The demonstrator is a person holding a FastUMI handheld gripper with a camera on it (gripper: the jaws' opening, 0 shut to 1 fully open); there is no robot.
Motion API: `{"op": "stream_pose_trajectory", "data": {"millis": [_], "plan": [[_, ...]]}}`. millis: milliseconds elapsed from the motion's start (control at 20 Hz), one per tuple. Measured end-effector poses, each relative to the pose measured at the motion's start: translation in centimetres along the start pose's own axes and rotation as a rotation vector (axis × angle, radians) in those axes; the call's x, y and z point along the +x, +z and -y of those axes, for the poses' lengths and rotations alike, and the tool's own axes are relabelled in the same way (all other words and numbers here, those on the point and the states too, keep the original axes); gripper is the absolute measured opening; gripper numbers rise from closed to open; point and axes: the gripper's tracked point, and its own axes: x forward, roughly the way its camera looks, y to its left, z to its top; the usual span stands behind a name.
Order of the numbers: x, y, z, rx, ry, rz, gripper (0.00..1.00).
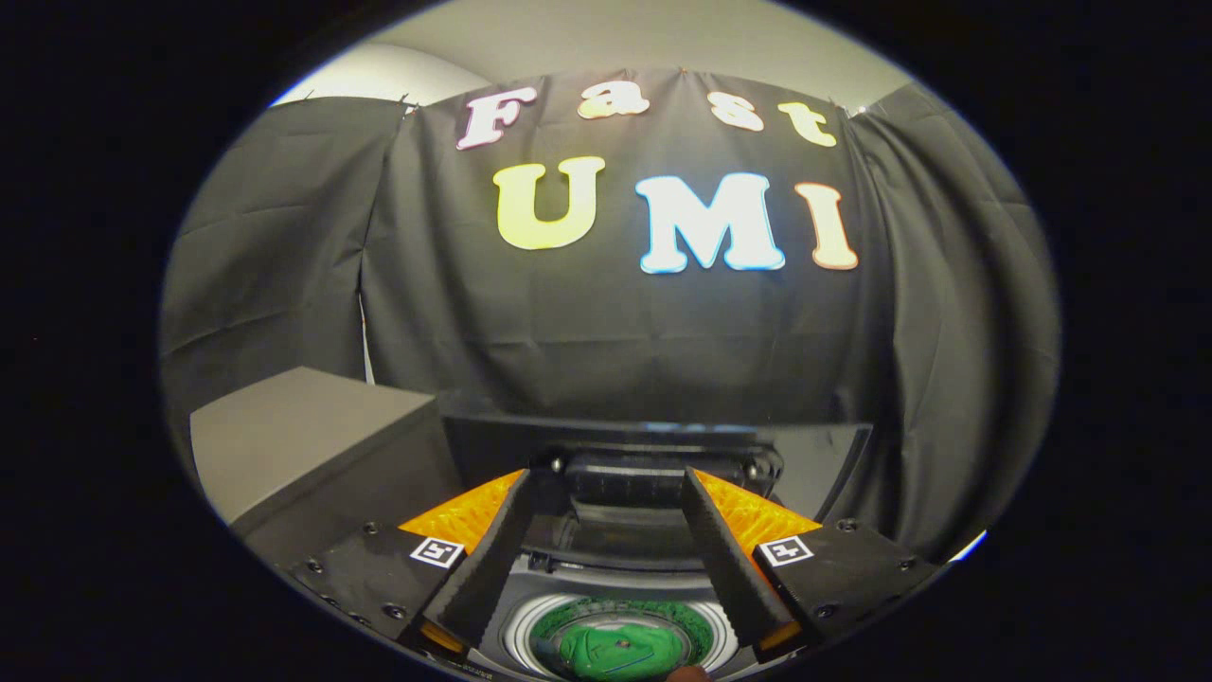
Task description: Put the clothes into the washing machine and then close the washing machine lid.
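A staged recording booth, not a real laundry room; black cloth wall [606,322] hangs in folds all around from nine to three o'clock; a pale ceiling [653,33] shows above it at twelve; a small top-loading washing machine [615,578] sits at six, lid raised; a plain grey box [303,426] stands at eight.

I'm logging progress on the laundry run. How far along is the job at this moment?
Done, it seems: a green garment lies in the washing machine's drum, below and between the jaws. In hand: nothing; the gripper is open, its jaws spread wide and empty, their tips near the raised lid at the back. Left: bringing that lid down, since the drum opening is uncovered. I cannot tell if more clothes wait elsewhere.
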Motion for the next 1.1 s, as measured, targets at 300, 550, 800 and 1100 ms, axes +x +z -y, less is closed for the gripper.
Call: {"op": "stream_pose_trajectory", "data": {"millis": [300,550,800,1100], "plan": [[2.9,4.6,0.1,0.006,-0.002,0.096,0.97],[6.8,5.3,1.2,-0.014,-0.031,0.094,0.97],[10.5,3.8,3.0,0.004,-0.077,0.037,0.97],[12.0,2.3,4.2,-0.005,-0.106,0.003,0.97]]}}
